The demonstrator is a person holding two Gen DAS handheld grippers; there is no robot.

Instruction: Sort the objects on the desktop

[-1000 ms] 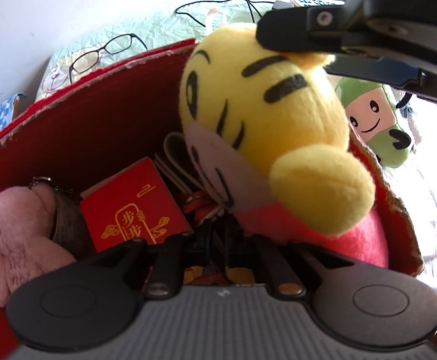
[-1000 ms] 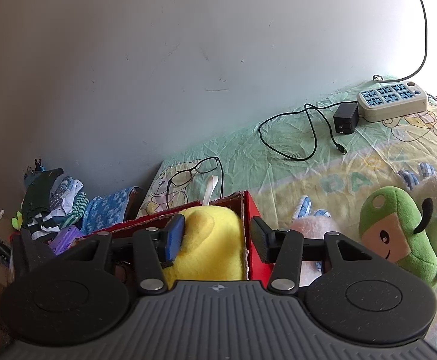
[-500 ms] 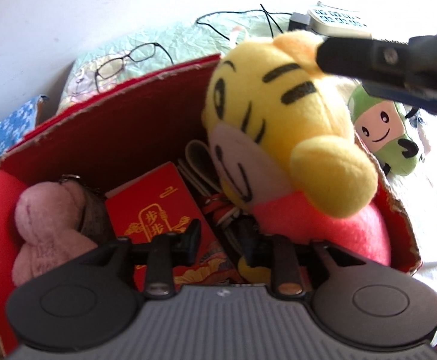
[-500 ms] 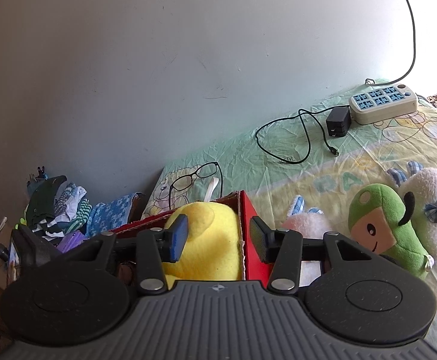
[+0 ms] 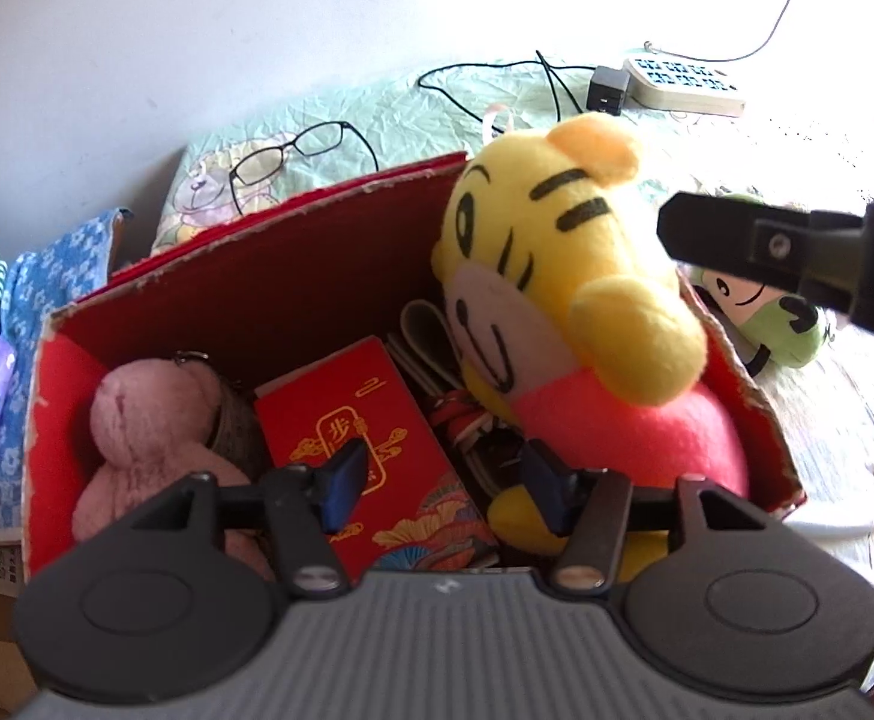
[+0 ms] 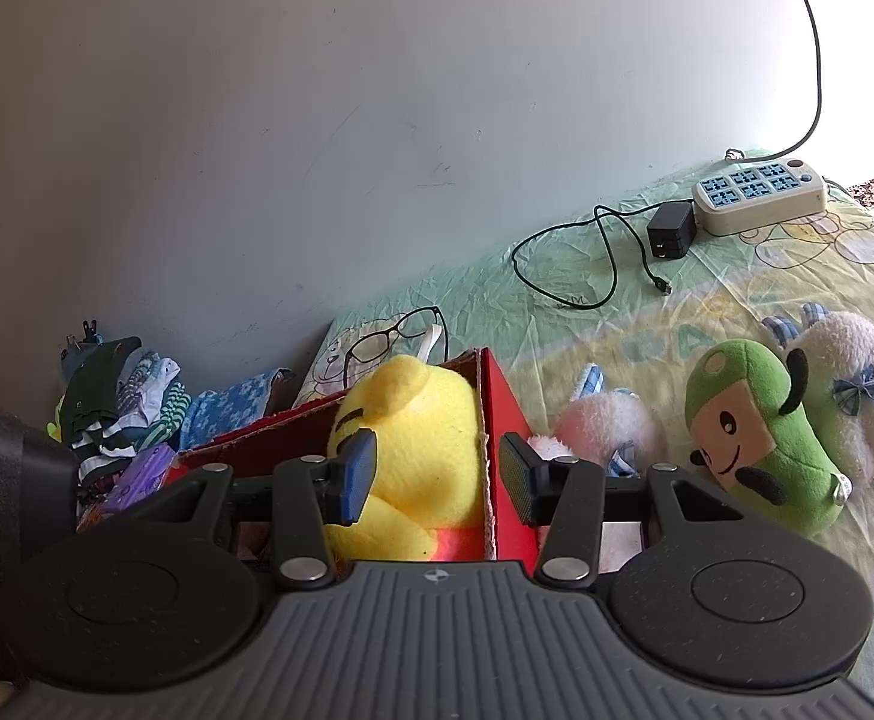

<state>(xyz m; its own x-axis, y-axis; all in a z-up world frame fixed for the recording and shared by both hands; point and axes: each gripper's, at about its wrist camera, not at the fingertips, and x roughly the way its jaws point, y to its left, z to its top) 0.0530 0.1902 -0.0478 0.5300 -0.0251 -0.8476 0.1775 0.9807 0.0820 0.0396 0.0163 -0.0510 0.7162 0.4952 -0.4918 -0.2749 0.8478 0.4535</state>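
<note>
Our left gripper (image 5: 439,483) is opening with nothing between its jaws — we judge the yellow tiger plush (image 5: 562,300) just released, resting in the red box (image 5: 269,276).

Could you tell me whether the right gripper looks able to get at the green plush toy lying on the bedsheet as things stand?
Probably yes: the green plush toy lies in the open on the sheet beside the red box, nothing on top, and the right gripper has empty, parted jaws.
</note>
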